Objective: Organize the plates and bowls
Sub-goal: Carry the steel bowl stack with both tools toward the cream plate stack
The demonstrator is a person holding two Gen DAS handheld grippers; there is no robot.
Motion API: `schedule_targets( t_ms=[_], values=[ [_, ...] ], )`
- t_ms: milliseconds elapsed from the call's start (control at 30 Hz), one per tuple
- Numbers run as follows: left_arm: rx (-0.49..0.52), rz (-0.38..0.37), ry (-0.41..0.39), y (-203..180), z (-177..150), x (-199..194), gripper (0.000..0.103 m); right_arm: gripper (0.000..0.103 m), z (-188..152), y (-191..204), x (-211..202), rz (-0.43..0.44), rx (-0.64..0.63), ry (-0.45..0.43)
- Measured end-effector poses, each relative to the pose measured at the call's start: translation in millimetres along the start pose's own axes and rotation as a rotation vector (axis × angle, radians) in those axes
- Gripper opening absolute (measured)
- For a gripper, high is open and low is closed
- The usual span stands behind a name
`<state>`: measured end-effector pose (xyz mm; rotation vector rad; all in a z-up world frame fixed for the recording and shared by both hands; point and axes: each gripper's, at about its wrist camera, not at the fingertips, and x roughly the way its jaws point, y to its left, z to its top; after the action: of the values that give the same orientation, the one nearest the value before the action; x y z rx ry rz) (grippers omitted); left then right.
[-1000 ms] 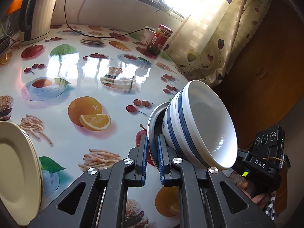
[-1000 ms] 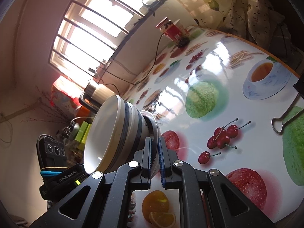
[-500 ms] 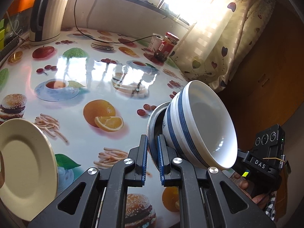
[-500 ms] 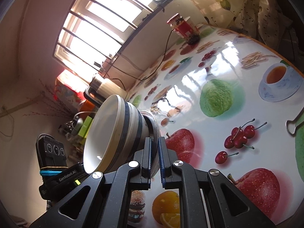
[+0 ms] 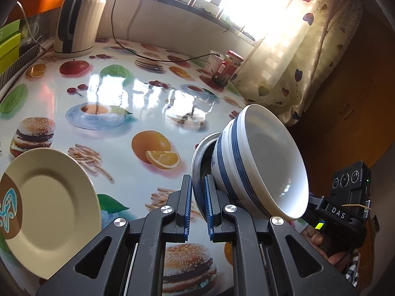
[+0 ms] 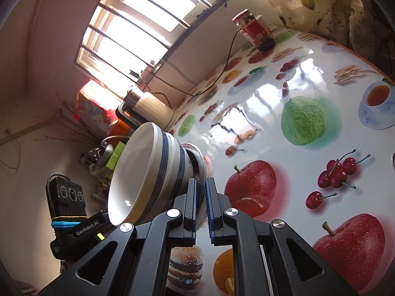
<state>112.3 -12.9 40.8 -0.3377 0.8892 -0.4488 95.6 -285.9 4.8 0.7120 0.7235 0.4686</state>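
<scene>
White bowl (image 5: 269, 162) with dark blue bands round its outer wall, glossy and empty inside, nested in a shallow metal dish (image 5: 198, 162). Carried tilted on its side above the table's near edge, mouth turned away from the tabletop. Gripped from both sides: left gripper (image 5: 197, 192) clamped on the metal dish's rim, right gripper (image 6: 201, 197) clamped on the same rim at the opposite side. Cream plate (image 5: 49, 209) with a brown and blue patch at the near left corner of the table (image 5: 128, 113), apart from the bowl. Electric kettle (image 5: 79, 22) at the far left corner, red-labelled jar (image 5: 228, 67) by the far right edge beside the curtain (image 5: 296, 56).
</scene>
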Motion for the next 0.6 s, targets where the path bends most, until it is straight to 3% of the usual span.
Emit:
schedule_targets(
  t_ms=[600],
  values=[
    [-0.056,0.05,-0.038,34.5,-4.4,-25.1,0.01,0.01,-6.8,25.7,33.0,0.037,-0.043,0.067]
  ],
)
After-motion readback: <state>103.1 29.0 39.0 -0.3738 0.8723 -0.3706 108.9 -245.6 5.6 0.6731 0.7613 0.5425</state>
